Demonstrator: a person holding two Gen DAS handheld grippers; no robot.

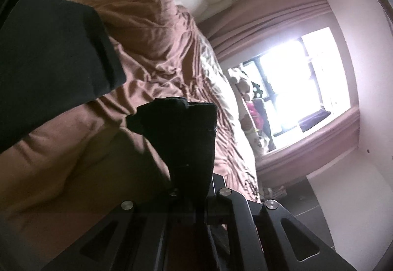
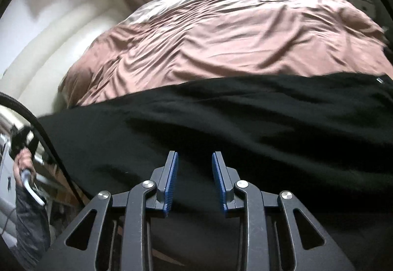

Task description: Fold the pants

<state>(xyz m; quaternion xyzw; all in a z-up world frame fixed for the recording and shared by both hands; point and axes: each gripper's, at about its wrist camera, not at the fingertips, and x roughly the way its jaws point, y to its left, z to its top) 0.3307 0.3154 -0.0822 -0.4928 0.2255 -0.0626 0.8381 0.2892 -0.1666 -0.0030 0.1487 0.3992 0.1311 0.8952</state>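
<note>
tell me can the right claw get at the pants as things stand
Probably yes. The right claw is open with nothing between its blue pads, and the black pants lie spread on the bed directly ahead of it, with nothing in between.

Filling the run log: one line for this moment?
left gripper: shut on pants | right gripper: open above pants, nothing held | bed cover: wrinkled

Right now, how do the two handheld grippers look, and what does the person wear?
The right gripper has black metal linkage arms with triangular cut-outs, round silver pivot screws, and two ribbed blue pads. The left gripper shows the same black linkages and silver screws; its pads are hidden. A black braided cable runs at the right view's left edge. There, a dark patterned sleeve shows.
</note>
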